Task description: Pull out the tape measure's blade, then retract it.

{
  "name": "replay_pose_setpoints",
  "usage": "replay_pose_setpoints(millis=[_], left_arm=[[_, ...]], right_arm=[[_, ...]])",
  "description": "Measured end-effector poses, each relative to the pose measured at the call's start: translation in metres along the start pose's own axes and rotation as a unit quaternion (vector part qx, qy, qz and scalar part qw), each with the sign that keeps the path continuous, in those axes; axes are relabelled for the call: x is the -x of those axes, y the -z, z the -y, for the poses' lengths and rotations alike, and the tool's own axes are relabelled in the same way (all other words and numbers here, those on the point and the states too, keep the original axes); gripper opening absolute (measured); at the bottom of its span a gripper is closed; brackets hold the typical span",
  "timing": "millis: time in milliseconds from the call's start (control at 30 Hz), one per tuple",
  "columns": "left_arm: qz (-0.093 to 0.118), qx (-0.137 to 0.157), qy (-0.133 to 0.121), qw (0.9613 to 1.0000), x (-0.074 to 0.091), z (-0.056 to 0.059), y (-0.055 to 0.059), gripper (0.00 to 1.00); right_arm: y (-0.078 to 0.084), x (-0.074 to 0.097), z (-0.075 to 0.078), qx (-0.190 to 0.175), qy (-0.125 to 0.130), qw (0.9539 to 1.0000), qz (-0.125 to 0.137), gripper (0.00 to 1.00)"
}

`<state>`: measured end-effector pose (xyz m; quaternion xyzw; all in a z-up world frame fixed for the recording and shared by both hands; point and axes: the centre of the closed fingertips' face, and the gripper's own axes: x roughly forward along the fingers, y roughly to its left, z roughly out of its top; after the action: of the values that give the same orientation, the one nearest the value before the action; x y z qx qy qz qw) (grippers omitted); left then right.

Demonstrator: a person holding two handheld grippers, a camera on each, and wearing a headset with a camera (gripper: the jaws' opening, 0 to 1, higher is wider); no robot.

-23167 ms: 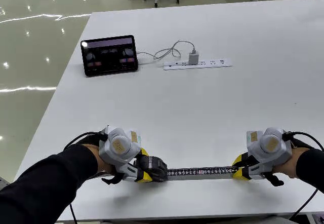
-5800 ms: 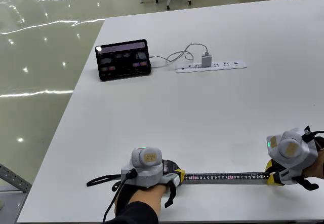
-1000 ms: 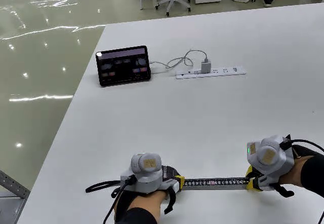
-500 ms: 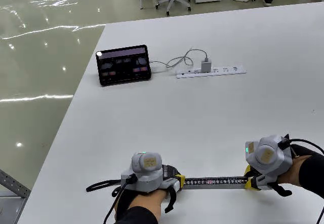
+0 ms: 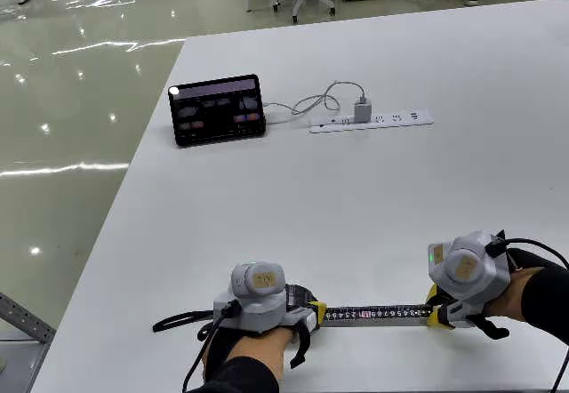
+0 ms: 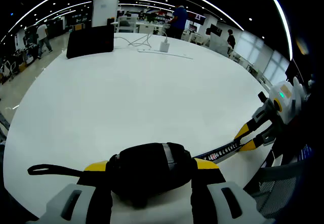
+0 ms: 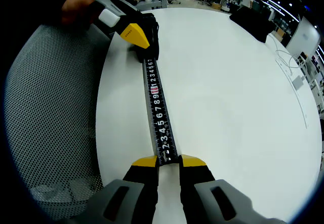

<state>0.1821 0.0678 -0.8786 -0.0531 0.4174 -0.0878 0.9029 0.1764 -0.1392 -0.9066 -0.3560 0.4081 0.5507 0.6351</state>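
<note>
Presently left tongs (image 6: pixel 151 164) clench the tape measure (image 7: pixel 148 39), right tongs (image 7: pixel 168 160) clench its blade (image 7: pixel 158 112).

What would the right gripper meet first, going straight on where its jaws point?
Following the blade it grips, the right gripper would probably meet the tape measure's case, clamped in the left gripper.

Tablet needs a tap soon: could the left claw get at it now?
Probably not at once. The left claw is shut on the tape case at the near edge; the tablet stands far across the bare table.
</note>
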Motion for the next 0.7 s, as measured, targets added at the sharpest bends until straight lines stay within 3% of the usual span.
replay_pose_setpoints(millis=[700], left_arm=[[0.0, 0.002, 0.004, 1.0, 0.0001, -0.0001, 0.0, 0.58]], right_arm=[[-0.0053, -0.0019, -0.0023, 0.0, 0.0, 1.0, 0.001, 0.11]])
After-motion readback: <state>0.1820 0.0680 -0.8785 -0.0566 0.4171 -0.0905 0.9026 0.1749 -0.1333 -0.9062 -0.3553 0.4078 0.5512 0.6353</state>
